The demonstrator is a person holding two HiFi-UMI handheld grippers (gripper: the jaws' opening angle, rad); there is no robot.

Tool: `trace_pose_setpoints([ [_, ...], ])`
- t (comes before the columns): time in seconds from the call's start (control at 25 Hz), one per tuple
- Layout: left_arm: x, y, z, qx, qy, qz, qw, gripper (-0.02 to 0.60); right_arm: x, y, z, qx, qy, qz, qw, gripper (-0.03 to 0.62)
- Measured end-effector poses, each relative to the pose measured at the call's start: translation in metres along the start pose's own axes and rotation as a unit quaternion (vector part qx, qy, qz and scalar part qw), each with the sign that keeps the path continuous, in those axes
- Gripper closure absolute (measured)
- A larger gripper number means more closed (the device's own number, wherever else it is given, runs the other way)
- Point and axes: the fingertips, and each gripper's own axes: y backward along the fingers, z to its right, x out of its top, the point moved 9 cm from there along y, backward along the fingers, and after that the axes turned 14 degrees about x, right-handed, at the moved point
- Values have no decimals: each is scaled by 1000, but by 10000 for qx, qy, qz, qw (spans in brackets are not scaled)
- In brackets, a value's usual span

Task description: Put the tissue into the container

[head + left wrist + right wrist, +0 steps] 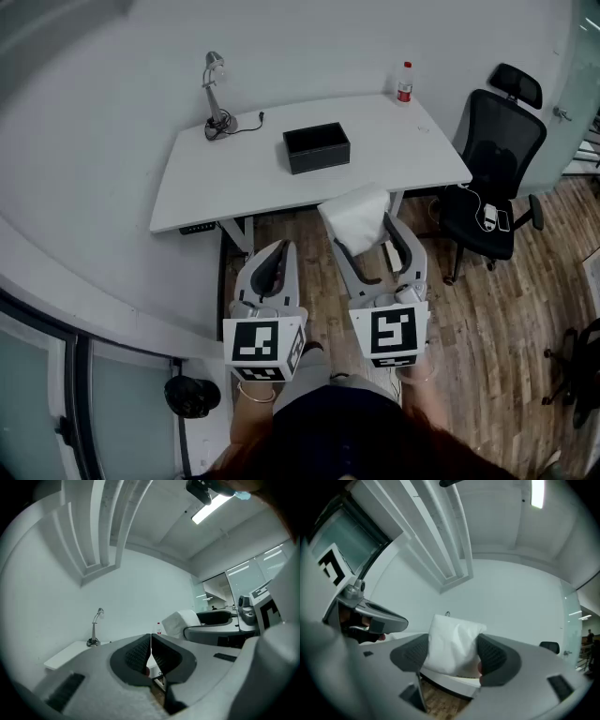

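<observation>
The right gripper point(362, 227) holds the tissue point(356, 216), a white pack, between its fingers, which stand wide because the pack fills the gap. The right gripper view shows this best: both ribbed pads press the pack's sides, and the tissue rises above the fingertips and sags a little below them. The left gripper point(278, 247) has its fingers together with nothing between them. Its own view shows the two dark pads meeting in a thin line. Only the head view shows the container point(317, 147), an open black box on the white table point(394, 141), well ahead of both sets of fingertips and between their lines of aim. In that view the lamp point(216, 94) stands beyond and to the left of the left fingers, the bottle point(404, 82) beyond and to the right of the right fingers, and the black chair point(497, 159) off to the right over the wooden floor point(487, 309). The left gripper view adds a level look: the lamp stands left of its fingertips, the bottle peeps just above them, and the tissue in the other gripper shows just to their right. The right gripper view shows the left gripper to the left of its fingers, the lamp's head just over the tissue and the chair's headrest far right. Both grippers are level over the floor, short of the table's near edge.
</observation>
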Motion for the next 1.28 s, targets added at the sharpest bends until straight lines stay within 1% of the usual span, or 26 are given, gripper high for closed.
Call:
trace_pose_setpoints([
  [0.4, -6, -23, -16, 24, 30, -80, 10000, 554, -8, -29, 5, -27, 81, -68, 9999, 252],
  [0.8, -14, -61, -37, 6, 82, -169, 9998, 554, -14, -71, 16, -37, 101, -258, 9996, 252],
  [0.92, -17, -72, -43, -3, 88, -189, 9998, 554, -18, -83, 19, -63, 48, -204, 9998, 252],
  [1.28, -20, -102, -63, -46, 105, -225, 9997, 554, -20, -117, 27, -89, 63, -309, 9995, 252],
])
